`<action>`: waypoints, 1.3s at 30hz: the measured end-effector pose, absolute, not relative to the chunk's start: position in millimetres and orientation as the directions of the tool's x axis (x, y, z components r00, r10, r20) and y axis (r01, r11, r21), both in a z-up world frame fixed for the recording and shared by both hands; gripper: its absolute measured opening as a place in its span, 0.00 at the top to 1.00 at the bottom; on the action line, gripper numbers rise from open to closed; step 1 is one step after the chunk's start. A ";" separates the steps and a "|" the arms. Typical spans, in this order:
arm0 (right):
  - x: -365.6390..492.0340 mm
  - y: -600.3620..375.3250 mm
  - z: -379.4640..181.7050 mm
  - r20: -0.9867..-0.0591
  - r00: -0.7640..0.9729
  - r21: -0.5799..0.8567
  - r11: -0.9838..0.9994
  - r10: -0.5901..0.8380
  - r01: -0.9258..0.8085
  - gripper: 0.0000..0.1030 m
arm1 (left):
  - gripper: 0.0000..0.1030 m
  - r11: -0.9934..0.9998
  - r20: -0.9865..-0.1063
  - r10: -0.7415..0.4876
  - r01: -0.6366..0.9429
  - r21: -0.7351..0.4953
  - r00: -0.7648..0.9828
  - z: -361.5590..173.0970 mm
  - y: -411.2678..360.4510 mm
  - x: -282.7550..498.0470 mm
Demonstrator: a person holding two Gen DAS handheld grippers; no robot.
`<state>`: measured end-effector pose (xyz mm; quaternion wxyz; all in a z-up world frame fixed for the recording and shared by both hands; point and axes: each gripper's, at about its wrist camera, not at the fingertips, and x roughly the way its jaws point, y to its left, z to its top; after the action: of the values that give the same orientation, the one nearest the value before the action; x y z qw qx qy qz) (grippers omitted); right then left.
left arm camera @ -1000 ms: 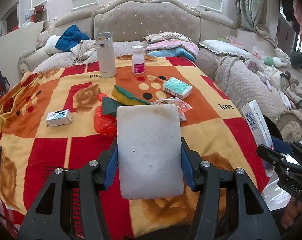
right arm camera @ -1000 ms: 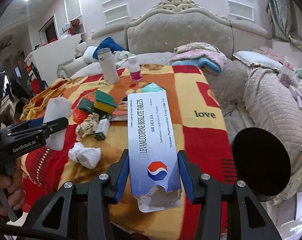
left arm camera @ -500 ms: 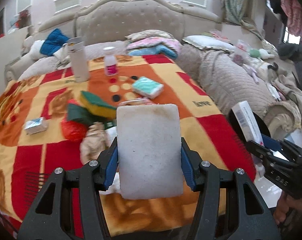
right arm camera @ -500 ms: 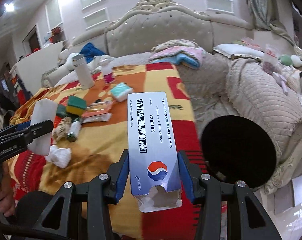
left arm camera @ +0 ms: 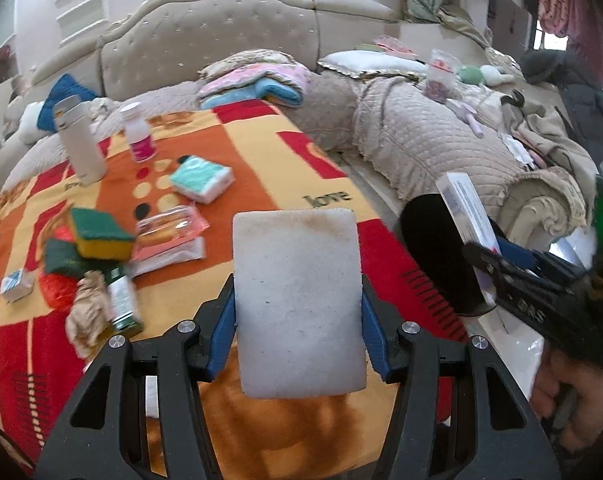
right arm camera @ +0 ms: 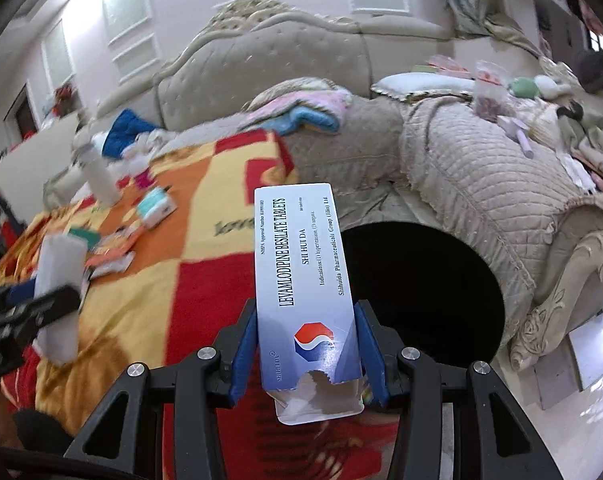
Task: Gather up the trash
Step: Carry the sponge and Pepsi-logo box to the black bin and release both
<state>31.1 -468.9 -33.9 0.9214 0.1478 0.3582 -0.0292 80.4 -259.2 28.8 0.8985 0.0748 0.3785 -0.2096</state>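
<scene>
left gripper (left arm camera: pixel 297 336): clamped on white sponge (left arm camera: pixel 297 300) | right gripper (right arm camera: pixel 307 344): clamped on box (right arm camera: pixel 305 280) reading "LEVAMLODIPINE BESILATE TABLETS", "SHI HUI DA" | box beside black bin (right arm camera: pixel 425 292) | blanket (left arm camera: pixel 261 196) left of bin: "love"

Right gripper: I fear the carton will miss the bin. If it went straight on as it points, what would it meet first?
Probably the black bin's dark opening, just beyond the tablet carton clamped in the right gripper; depth is unclear.

Bed: covered by a red, orange and yellow blanket (left arm camera: pixel 261 168).
On blanket: white flask (left arm camera: pixel 79 140), pill bottle (left arm camera: pixel 139 134), tissue pack (left arm camera: pixel 201 176), sponges (left arm camera: pixel 97 234), snack packets (left arm camera: pixel 169 232), crumpled paper (left arm camera: pixel 87 312).
</scene>
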 end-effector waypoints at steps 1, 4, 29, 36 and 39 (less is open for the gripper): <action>32.6 -478.4 -39.1 -0.656 0.754 0.259 0.950 0.038 0.177 0.56 | 0.48 0.896 -0.709 -0.327 0.443 -0.024 0.624 29.1 -264.1 81.1; 35.5 -503.0 -57.9 -0.662 0.749 0.268 0.936 0.006 0.229 0.56 | 0.48 0.864 -0.699 -0.374 0.503 -0.024 0.609 30.6 -289.4 81.9; 56.0 -551.4 -97.3 -0.744 0.669 0.319 0.879 0.000 0.354 0.47 | 0.38 0.741 -0.795 -0.514 0.634 -0.221 0.323 -25.0 -436.4 160.6; 53.3 -552.4 -93.7 -0.731 0.682 0.313 0.872 -0.032 0.377 0.42 | 0.34 0.761 -0.789 -0.522 0.596 -0.258 0.325 -23.0 -409.5 168.2; 50.2 -550.9 -88.5 -0.711 0.701 0.308 0.874 -0.051 0.376 0.42 | 0.34 0.772 -0.780 -0.524 0.578 -0.265 0.343 -14.6 -390.2 163.8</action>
<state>50.2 -550.9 -88.5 0.8953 0.2212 0.3678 -0.1192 163.8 -390.2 -14.6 0.8189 0.0288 0.4642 -0.3363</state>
